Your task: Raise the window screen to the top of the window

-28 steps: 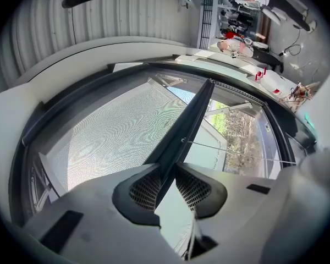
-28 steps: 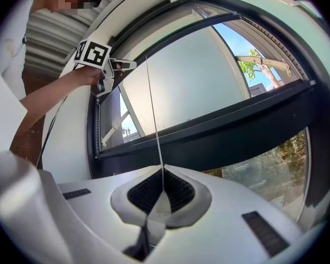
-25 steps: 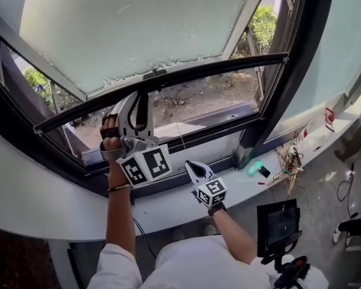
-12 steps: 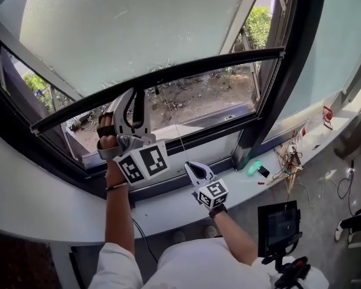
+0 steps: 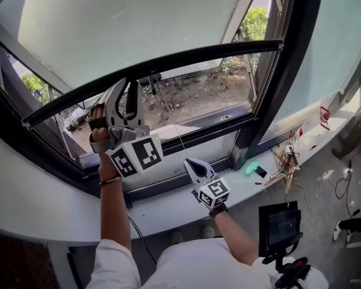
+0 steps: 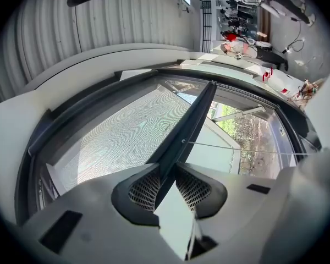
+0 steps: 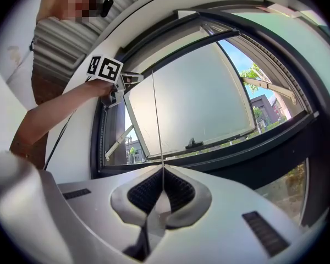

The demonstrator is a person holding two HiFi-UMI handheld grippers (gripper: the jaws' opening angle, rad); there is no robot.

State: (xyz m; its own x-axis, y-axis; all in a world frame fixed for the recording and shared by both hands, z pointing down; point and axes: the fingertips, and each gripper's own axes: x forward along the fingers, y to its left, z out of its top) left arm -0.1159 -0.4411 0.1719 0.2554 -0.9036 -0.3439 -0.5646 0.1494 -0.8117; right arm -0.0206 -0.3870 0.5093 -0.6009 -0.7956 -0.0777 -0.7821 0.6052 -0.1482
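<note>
Head view: one screen bar (image 5: pixel 216 52), one cord (image 5: pixel 179 140), left claw (image 5: pixel 125 92), right claw (image 5: pixel 189 164).

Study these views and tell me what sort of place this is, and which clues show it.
Probably an indoor work room beside a large window: the dark window frame with a screen bar, shrubs outside, and loose wires on the white sill.

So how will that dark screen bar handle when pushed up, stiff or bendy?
Probably stiff: the screen bar looks straight end to end though the left tongs clamp it at one spot. Likely light, with only fine mesh attached. Gripped left of centre, it could tilt.
</note>
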